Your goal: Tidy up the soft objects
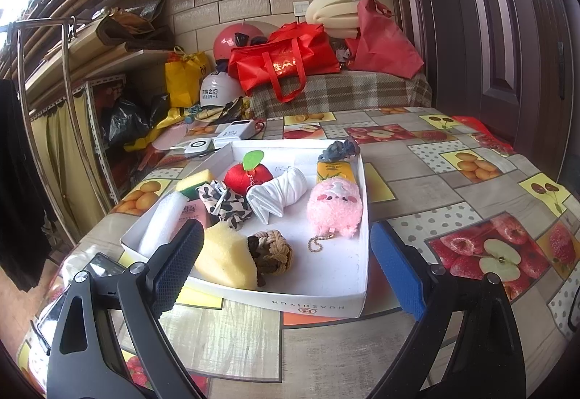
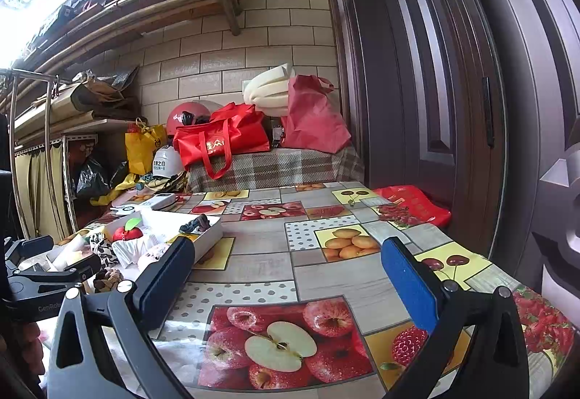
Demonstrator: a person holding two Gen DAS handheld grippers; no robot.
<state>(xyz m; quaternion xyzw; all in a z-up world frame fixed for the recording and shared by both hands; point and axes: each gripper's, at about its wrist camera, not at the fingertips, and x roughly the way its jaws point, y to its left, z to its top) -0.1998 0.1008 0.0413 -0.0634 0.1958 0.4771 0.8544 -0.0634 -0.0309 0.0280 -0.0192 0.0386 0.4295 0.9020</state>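
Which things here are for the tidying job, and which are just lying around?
For the job: white box, pink plush, red apple toy, yellow sponge, rolled white cloth, braided knot.

Just lying about: red bag, white helmet, power bank.

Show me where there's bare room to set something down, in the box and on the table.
In the white box, the near right floor is bare, bordered by the pink plush, the brown knotted ball and the front wall. The box's left half is crowded. Right of the box, the fruit-print tablecloth lies open to the door side.
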